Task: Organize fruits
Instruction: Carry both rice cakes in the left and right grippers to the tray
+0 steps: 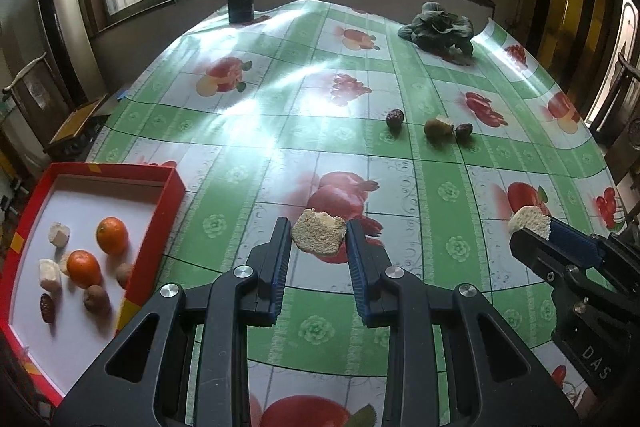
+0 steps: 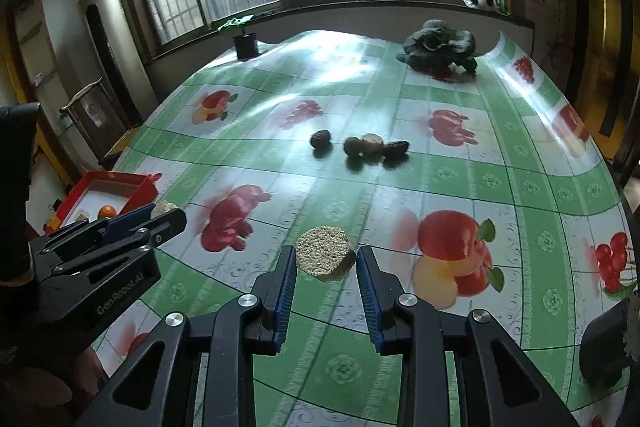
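Above the table's near edge, each gripper, left (image 1: 319, 241) and right (image 2: 327, 259), pinched a crumbly chunk (image 1: 318, 235) that risked breaking or slipping before the red tray (image 1: 158, 214).

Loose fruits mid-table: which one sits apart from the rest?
The dark date on the left, alone. The kiwi, the pale cut piece and the other date huddle together to its right.

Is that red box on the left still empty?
No, the red box already holds two oranges and several smaller pieces.
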The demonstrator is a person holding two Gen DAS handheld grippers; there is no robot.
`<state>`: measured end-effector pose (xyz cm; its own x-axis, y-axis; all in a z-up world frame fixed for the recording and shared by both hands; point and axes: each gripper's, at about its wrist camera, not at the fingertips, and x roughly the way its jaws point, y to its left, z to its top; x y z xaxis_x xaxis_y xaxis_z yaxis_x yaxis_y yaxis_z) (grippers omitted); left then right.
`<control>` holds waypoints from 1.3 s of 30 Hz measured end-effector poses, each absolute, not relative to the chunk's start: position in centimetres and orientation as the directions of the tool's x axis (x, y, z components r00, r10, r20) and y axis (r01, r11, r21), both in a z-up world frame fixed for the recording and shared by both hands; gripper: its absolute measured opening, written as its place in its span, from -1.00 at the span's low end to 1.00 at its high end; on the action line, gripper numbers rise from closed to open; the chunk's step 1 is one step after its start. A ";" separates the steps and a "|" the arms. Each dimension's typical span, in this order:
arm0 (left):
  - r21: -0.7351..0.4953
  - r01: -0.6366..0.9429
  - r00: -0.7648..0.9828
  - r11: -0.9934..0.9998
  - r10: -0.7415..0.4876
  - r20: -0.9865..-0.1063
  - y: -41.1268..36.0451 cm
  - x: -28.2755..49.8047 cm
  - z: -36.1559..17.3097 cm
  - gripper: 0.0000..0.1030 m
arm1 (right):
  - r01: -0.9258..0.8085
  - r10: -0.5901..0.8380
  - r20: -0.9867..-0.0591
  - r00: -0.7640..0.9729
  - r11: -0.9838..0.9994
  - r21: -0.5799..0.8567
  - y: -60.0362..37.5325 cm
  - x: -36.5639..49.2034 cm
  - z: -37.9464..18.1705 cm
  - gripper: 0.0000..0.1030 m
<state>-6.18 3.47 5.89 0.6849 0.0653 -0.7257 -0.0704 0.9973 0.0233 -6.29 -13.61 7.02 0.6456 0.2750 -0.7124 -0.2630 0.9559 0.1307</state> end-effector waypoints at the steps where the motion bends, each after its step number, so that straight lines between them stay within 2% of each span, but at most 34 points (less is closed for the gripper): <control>1: 0.025 -0.074 0.687 0.997 0.069 -0.723 3.6 -6.3 6.0 -0.48 | -0.269 0.277 -0.712 0.645 0.955 0.128 -13.3 -6.4 7.1 -0.42; 19: 0.024 -0.146 0.698 0.989 0.120 -0.706 8.0 -7.5 6.9 -0.48 | -0.377 0.332 -0.709 0.622 0.921 0.100 -7.8 -6.8 8.1 -0.42; 39: 0.025 -0.325 0.670 0.945 0.248 -0.700 18.3 -9.2 7.7 -0.48 | -0.576 0.448 -0.725 0.523 0.813 0.088 3.6 -7.0 8.1 -0.42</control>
